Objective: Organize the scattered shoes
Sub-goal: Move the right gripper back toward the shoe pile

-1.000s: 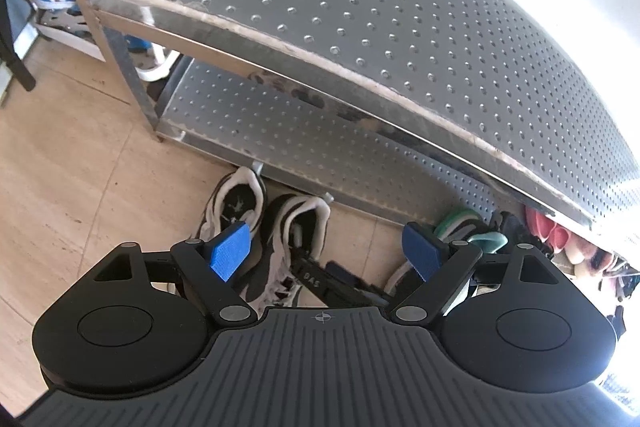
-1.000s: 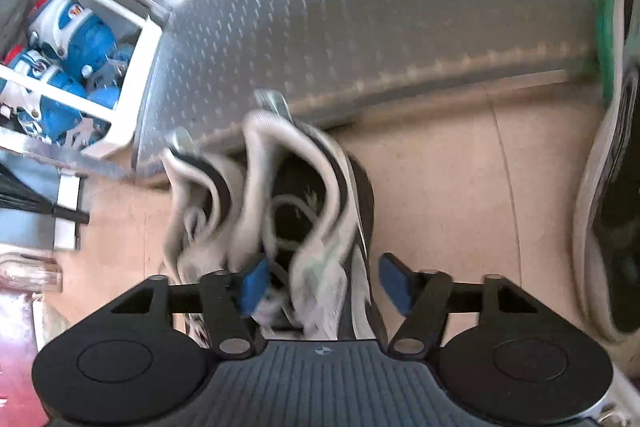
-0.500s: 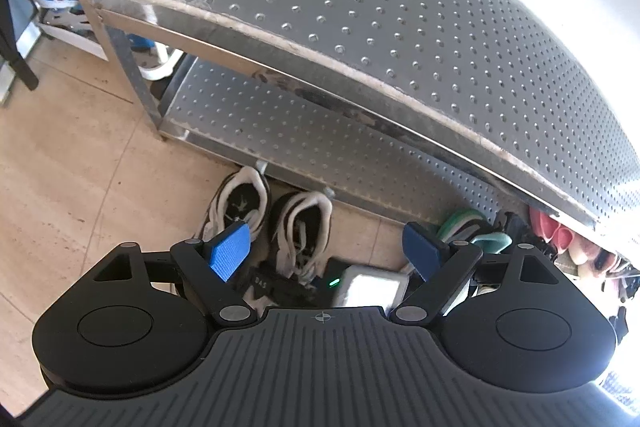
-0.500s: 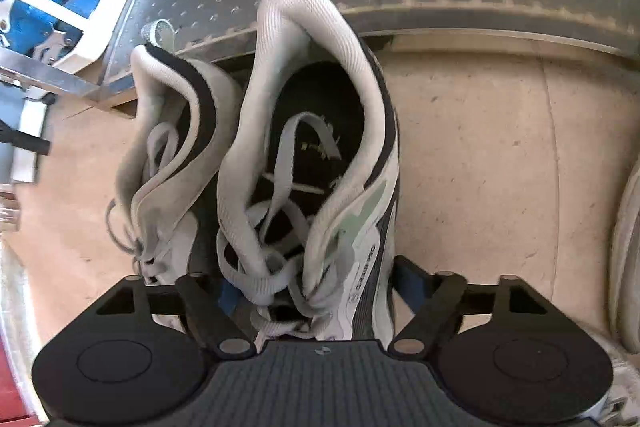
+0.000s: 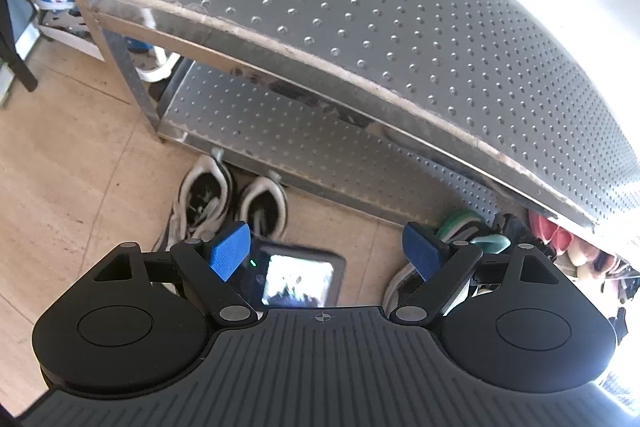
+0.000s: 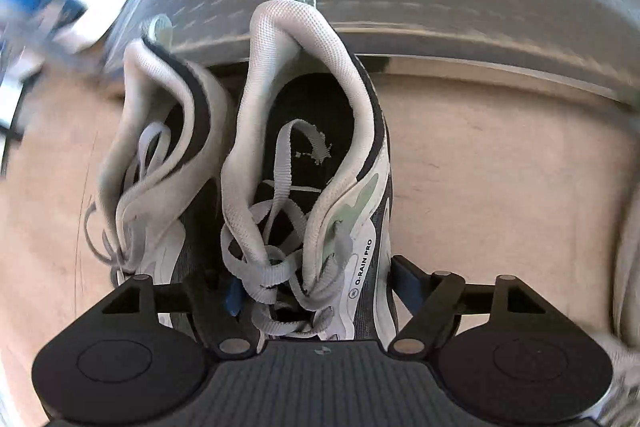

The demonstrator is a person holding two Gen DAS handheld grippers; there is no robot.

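Two white-and-grey sneakers stand side by side on the beige tiled floor [image 6: 500,155], heels toward the metal rack. In the right wrist view, the left sneaker [image 6: 160,131] fills the centre-left and the right sneaker [image 6: 316,131] the centre; both have soft padded collars, dark insides, loose flat grey laces and a small pull loop at the heel. The right one shows a pale green patch and the print "Q-RAIN PRO" on its side.

Two shelves of the rack are visible in the left wrist view: an upper shelf [image 5: 360,7] and a lower shelf [image 5: 288,147], both of grey metal sheet with rows of small round bumps, carried by a shiny square steel leg [image 5: 120,59]. Under the lower shelf, at the right edge of the frame, more shoes lie in a dark heap; I cannot count them.

The right gripper [image 6: 320,291] is opening, its blue pads on each side of the right sneaker's front part, and they do not seem to press it. The left gripper [image 5: 328,251] stands wide and holds nothing; between its fingers, at the bottom centre, the back of the other gripper with a small lit screen [image 5: 298,279] appears.
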